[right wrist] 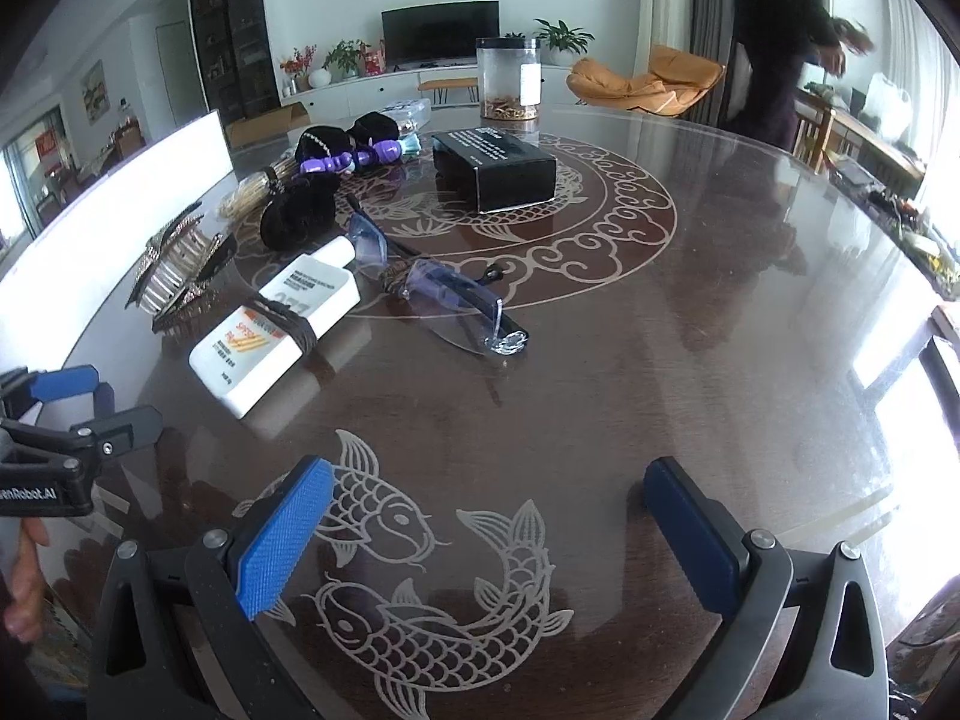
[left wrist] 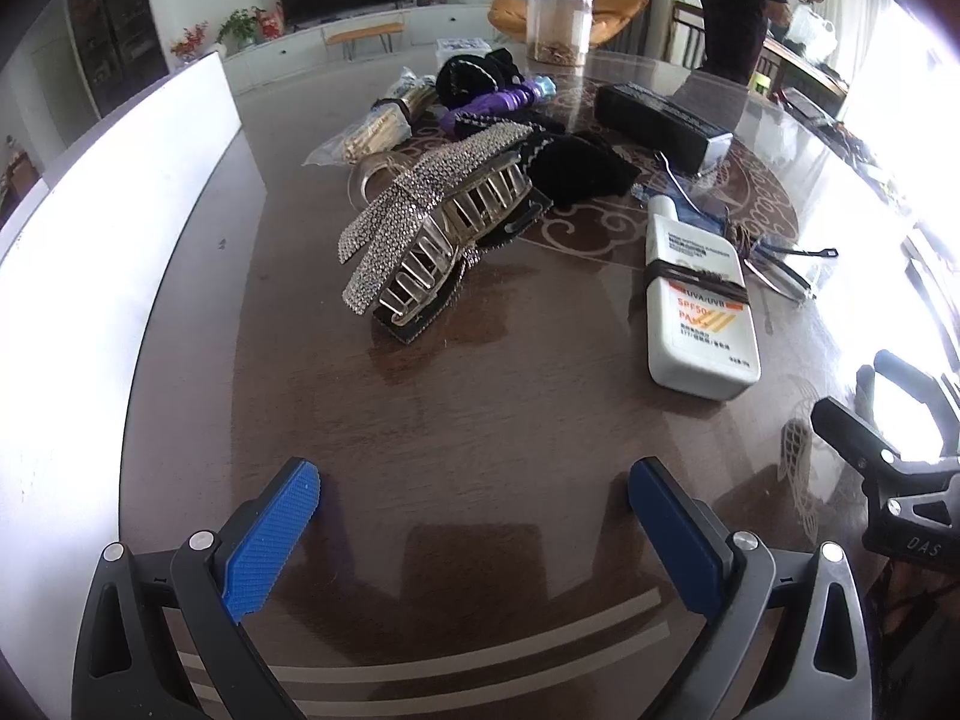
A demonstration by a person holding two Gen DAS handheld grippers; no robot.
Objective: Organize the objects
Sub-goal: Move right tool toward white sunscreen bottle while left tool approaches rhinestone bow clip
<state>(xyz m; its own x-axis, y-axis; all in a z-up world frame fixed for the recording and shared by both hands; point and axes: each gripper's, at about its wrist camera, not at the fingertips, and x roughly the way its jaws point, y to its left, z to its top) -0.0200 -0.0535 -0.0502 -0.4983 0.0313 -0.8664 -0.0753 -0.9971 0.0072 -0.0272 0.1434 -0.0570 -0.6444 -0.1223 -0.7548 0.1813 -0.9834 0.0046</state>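
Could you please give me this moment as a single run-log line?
left gripper: open, empty | right gripper: open, empty | sunscreen bottle, hair claw, glasses: untouched on table

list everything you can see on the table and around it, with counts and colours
table: 1, dark brown with pale fish and cloud pattern, fills both views
hair claw clip: 1, rhinestone silver, left of middle
sunscreen bottle: 1, white with a dark band around it, lying flat right of clip
glasses: 1, clear, beside bottle
black box: 1, table centre
jar: 1, clear with black lid, far edge
purple item: 1, far left among black fabric pieces
white board: 1, left edge
person: 1, dark clothes, standing behind table
left gripper: 1, blue pads, open
right gripper: 1, blue pads, open
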